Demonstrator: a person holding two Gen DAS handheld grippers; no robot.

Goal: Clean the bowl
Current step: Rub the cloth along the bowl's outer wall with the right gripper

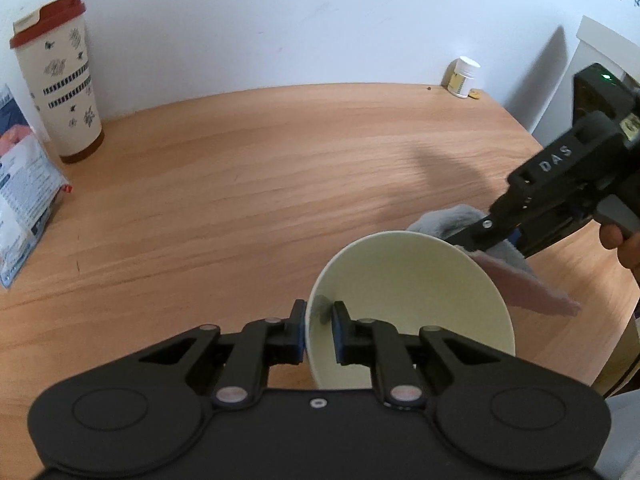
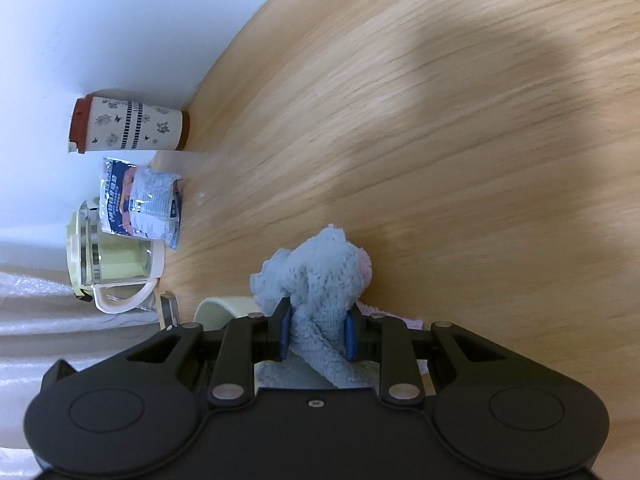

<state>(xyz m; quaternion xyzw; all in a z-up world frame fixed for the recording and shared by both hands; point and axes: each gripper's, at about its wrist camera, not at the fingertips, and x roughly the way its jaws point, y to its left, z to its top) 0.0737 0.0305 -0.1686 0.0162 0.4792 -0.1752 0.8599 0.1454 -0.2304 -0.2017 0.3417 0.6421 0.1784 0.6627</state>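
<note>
A pale green bowl (image 1: 408, 304) is tilted above the wooden table (image 1: 248, 184), its inside facing the left wrist camera. My left gripper (image 1: 320, 320) is shut on the bowl's near-left rim, one finger outside and one inside. My right gripper (image 2: 316, 332) is shut on a bunched grey-blue and pink cloth (image 2: 324, 276). In the left wrist view that gripper (image 1: 480, 236) comes in from the right and holds the cloth (image 1: 516, 276) just behind the bowl's far rim. A sliver of the bowl (image 2: 224, 310) shows at the lower left of the right wrist view.
A patterned travel cup (image 1: 60, 80) with a red lid and a snack packet (image 1: 24, 200) stand at the table's left. A small white bottle (image 1: 464, 76) sits by the back wall. A glass jug (image 2: 116, 264) stands near the packet (image 2: 140, 204). A hand (image 1: 624, 244) holds the right gripper.
</note>
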